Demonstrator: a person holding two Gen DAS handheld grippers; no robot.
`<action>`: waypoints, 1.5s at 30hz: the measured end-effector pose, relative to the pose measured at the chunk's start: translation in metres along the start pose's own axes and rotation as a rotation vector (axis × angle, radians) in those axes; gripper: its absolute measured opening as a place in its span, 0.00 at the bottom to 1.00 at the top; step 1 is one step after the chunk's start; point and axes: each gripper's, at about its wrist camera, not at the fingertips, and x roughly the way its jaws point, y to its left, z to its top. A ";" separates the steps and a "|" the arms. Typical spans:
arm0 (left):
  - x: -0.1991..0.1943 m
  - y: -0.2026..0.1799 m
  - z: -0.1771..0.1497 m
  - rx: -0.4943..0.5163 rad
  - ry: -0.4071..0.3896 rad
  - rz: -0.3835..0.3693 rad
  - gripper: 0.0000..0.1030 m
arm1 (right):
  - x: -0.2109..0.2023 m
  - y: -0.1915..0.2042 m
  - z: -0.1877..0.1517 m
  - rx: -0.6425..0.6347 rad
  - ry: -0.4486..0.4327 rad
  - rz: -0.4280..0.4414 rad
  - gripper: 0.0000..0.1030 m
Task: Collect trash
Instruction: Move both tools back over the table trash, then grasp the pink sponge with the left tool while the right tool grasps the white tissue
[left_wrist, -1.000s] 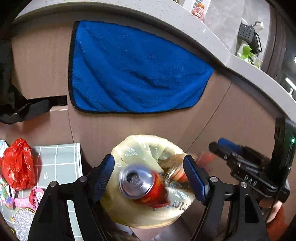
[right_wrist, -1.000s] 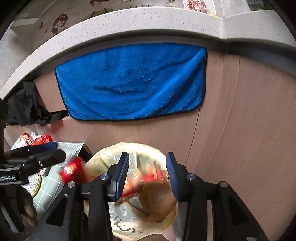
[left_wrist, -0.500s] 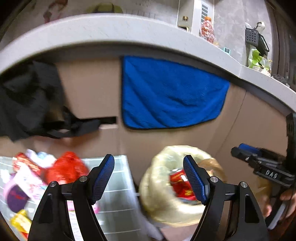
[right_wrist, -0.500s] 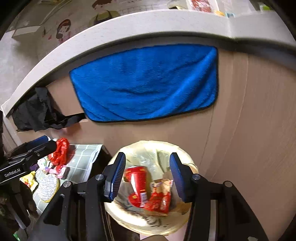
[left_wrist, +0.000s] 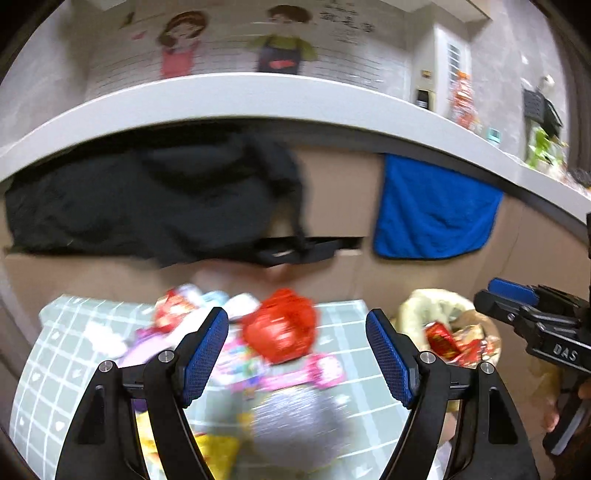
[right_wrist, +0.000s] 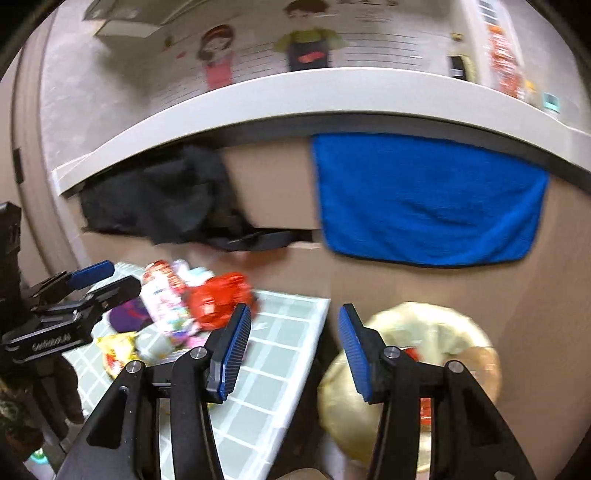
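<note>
My left gripper is open and empty above the green checked table. A crumpled red bag lies just ahead of it among pink and yellow wrappers. The trash bin with a yellowish liner stands right of the table and holds a red can and wrappers. My right gripper is open and empty over the table's right edge, with the bin to its right. The red bag and wrappers also show in the right wrist view.
A blue towel and black cloth hang from the white counter behind. The brown cabinet front is close behind the bin. The left gripper shows in the right wrist view, the right gripper in the left wrist view.
The red can dropped from my left gripper into the bin. Both grippers swung left and up, away from the bin toward the table. The right gripper opened wider.
</note>
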 end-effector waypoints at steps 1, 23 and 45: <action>-0.003 0.019 -0.005 -0.025 0.007 0.017 0.75 | 0.005 0.014 -0.001 -0.014 0.009 0.012 0.45; 0.043 0.186 -0.064 -0.172 0.220 0.038 0.75 | 0.108 0.142 -0.046 -0.148 0.237 0.159 0.45; -0.029 0.236 -0.061 -0.291 0.165 0.203 0.33 | 0.126 0.210 -0.058 -0.309 0.332 0.332 0.45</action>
